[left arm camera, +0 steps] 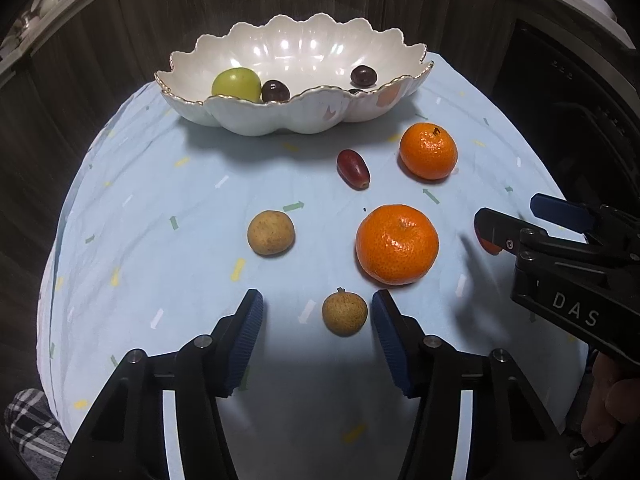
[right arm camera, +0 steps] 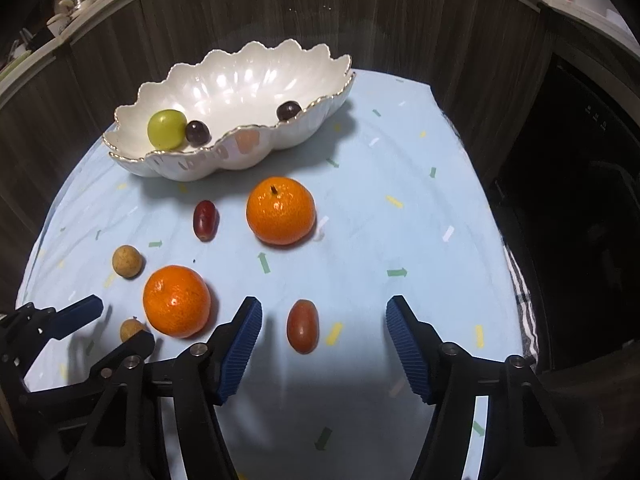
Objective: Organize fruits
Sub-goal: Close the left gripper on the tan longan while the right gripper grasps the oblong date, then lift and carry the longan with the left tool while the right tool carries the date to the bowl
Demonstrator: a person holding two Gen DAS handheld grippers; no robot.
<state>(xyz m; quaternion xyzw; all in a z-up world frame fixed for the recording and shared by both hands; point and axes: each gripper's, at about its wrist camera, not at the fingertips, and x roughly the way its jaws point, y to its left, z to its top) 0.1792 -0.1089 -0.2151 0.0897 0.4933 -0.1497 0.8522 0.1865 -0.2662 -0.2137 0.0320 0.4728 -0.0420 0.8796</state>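
A small tan longan (left arm camera: 345, 312) lies on the light blue cloth between the pads of my left gripper (left arm camera: 318, 312). It sits nearer the right pad, and neither pad touches it. My right gripper (right arm camera: 324, 312) straddles a red oval fruit (right arm camera: 303, 326) with gaps on both sides. Also on the cloth are two mandarins (left arm camera: 397, 244) (left arm camera: 428, 156), a dark red grape (left arm camera: 353, 169) and a bigger longan (left arm camera: 271, 232). The white scalloped bowl (left arm camera: 280, 116) at the back holds a green fruit (left arm camera: 236, 85) and dark grapes (left arm camera: 275, 91).
The round table drops off at its cloth edge (left arm camera: 60, 240) on every side. Dark wood panelling (left arm camera: 100, 40) stands behind the bowl, and a black appliance (right arm camera: 580, 200) is on the right. A hand (left arm camera: 612, 400) holds the right gripper at the lower right.
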